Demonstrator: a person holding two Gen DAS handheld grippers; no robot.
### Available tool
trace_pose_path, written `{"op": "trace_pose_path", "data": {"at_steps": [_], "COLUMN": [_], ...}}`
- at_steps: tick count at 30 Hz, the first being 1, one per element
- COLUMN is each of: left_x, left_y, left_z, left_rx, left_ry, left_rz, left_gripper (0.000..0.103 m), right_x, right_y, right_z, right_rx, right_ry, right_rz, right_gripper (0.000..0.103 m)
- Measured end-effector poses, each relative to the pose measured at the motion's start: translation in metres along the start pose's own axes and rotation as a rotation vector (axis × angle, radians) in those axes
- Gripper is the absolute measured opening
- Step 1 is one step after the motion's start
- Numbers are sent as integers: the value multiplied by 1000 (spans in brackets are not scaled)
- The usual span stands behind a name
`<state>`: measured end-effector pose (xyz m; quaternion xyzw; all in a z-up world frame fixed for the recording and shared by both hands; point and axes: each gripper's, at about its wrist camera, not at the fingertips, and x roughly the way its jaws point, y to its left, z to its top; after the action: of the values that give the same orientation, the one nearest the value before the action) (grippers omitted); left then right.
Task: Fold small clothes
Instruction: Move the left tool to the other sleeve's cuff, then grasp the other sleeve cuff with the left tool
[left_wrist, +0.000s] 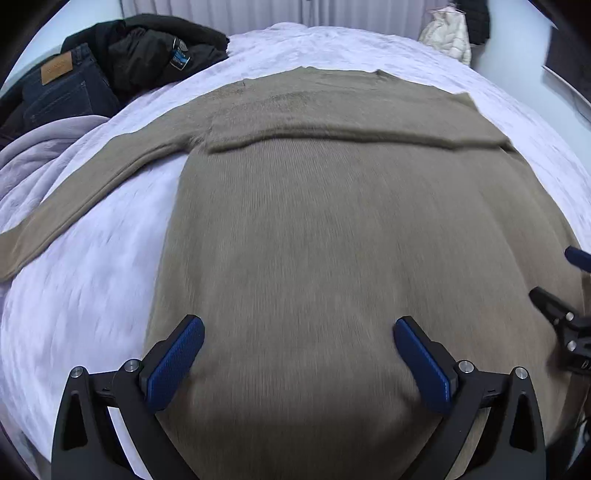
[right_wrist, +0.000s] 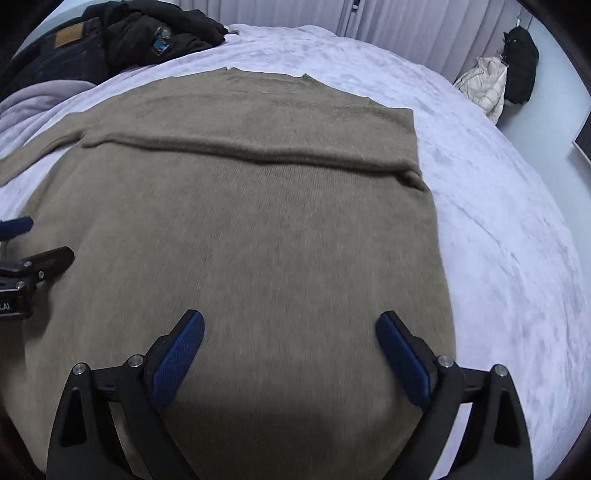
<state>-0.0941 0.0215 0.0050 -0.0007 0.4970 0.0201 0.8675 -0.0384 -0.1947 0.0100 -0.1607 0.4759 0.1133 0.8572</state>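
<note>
A tan knit sweater (left_wrist: 314, 229) lies flat on the bed; it fills the right wrist view too (right_wrist: 240, 221). One sleeve is folded across the chest (left_wrist: 351, 129), the other sleeve (left_wrist: 74, 199) stretches out to the left over the bedcover. My left gripper (left_wrist: 299, 328) is open and empty just above the sweater's lower body, near its left edge. My right gripper (right_wrist: 290, 323) is open and empty above the lower body, near the sweater's right edge. Each gripper shows at the side of the other's view: the right one (left_wrist: 569, 295) and the left one (right_wrist: 33, 254).
The bed has a pale lilac cover (right_wrist: 498, 221). Dark jeans and a black jacket (left_wrist: 122, 62) are piled at the far left, with a grey blanket (left_wrist: 40, 155) beside them. A cream puffer jacket (right_wrist: 484, 85) hangs at the far right by the curtains.
</note>
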Motion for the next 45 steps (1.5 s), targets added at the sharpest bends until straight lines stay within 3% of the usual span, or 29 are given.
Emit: {"op": "trace_pose_path", "data": {"at_steps": [5, 8, 11, 15, 17, 19, 24, 27, 29, 32, 35, 38, 41, 43, 45], "left_x": [-27, -44, -64, -71, -48, -21, -44, -60, -68, -57, -28, -1, 7, 8, 15], "left_y": [13, 11, -3, -26, -36, -33, 10, 38, 80, 157, 259, 334, 366, 377, 387], "left_z": [-50, -60, -47, -13, -7, -17, -63, -62, -46, -16, 2, -13, -27, -24, -20], "left_rx": [59, 133, 180, 139, 128, 117, 61, 25, -69, -285, -634, -921, -1029, -1048, -1047], "left_ry": [-13, -41, -107, -171, -101, 17, -29, -50, -102, -132, -118, -82, -134, -180, -205], "left_rz": [-21, -3, 12, -114, -158, -92, -120, -55, -7, 46, 82, 105, 42, 31, 16], "left_gripper": [103, 103, 103, 103, 103, 103, 103, 103, 103, 103, 103, 103, 103, 103, 103], "right_x": [-41, -52, -56, -79, -67, -43, -45, -53, -63, -73, -57, -10, 55, 92, 109], "right_y": [-6, -10, -9, 4, 23, 42, 16, -1, -6, -18, -24, -26, -6, 1, 16], "right_z": [-65, -77, -72, -31, -18, -20, -58, -75, -60, -19, 52, 116, 165, 182, 190], "right_rx": [-32, -89, -164, -137, -171, -239, -212, -199, -205, -147, -10, 142, 235, 291, 355], "right_ry": [15, 25, 119, -71, -67, 4, -38, 15, 43, -65, -133, -94, -18, 69, 92], "right_rz": [54, 83, 94, 172, 196, 193, 252, 292, 298, 257, 201, 112, -1, -76, -108], "right_gripper": [97, 97, 99, 100, 100, 100, 101, 101, 102, 102, 102, 102, 102, 102, 102]}}
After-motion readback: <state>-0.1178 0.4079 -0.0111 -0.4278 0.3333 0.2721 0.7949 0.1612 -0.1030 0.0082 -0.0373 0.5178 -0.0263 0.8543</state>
